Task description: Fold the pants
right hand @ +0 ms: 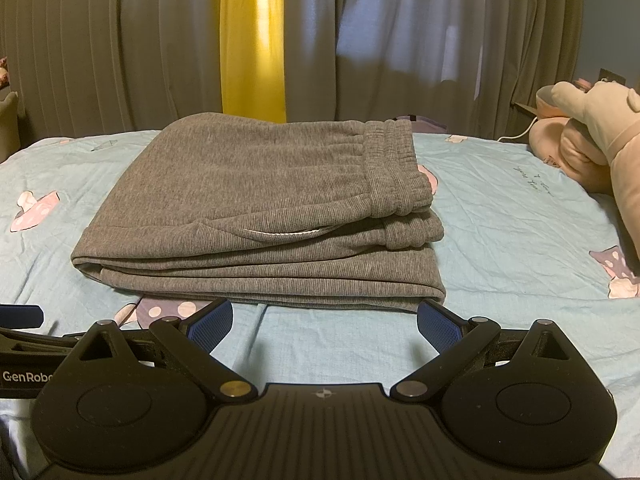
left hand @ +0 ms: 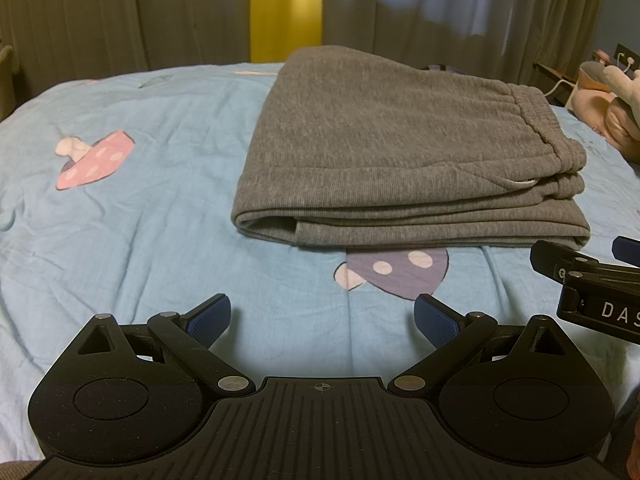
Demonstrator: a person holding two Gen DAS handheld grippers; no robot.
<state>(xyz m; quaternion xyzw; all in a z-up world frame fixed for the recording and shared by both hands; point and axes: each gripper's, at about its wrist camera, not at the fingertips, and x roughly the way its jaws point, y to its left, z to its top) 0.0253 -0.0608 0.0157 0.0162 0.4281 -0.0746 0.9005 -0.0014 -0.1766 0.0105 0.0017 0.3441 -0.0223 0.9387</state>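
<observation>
Dim warm indoor light; curtains (right hand: 160, 60) softly blurred; fisheye bending, dark vignette at corners.

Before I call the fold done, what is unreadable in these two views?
- Pants: far edge hidden behind their own stack, both views.
- Purple mushroom print: upper part covered by the pants.
- Plush toy: cut off by the right edge.
- Text on the sheet: too small.

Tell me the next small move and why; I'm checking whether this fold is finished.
Probably draw both back: the grey knit pants already lie in a compact folded stack on the blue mushroom-print sheet, and the left gripper and right gripper are open, holding nothing.
</observation>
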